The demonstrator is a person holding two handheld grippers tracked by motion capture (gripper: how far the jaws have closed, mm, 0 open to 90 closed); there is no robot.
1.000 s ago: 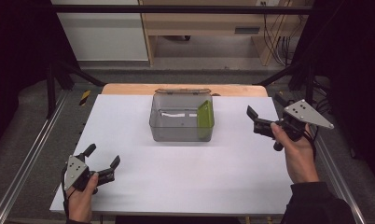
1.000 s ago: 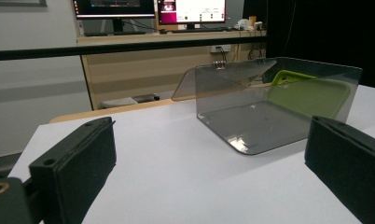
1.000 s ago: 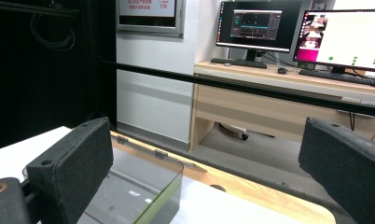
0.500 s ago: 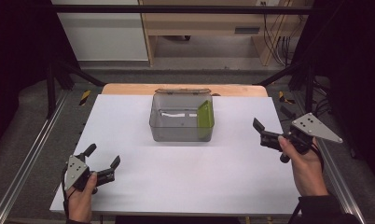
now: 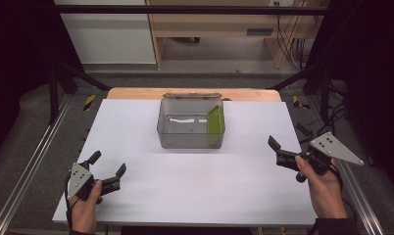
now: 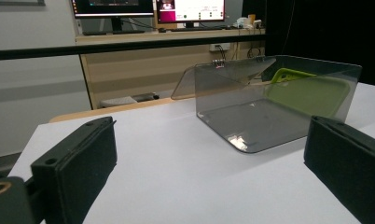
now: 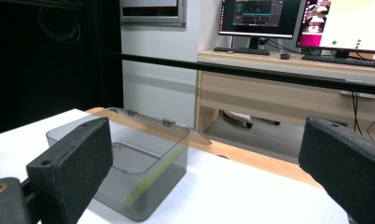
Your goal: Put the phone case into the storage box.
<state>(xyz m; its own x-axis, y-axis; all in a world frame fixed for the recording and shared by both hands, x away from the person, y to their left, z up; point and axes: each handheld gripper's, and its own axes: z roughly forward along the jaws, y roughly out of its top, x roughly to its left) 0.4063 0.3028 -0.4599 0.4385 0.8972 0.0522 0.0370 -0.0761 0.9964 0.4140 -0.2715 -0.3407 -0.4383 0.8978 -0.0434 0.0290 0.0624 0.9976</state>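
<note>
- While both tools rest apart at the near corners of the white worktop (image 5: pixel 136 196), a clear plastic box (image 5: pixel 190 128) sits at its middle, toward the far edge, lid (image 5: pixel 191 95) swung back behind it.
- Left tool (image 5: pixel 107 172), held low at the near left, has its jaws spread wide with nothing between them.
- Right tool (image 5: pixel 278 152), at the right edge, is likewise gaping and empty, pointed toward the box from well apart.
- Inside the box, a green flat case (image 5: pixel 215 126) leans upright against the right wall; a pale patch on the floor cannot be made out.
- Judging by its thin, see-through walls, the box looks light, stiff and slick, likely to slide if nudged.
- A pinch over the top rim of a side wall seems the surest hold; the case, thin and rigid, would take a grip on its upper edge.
</note>
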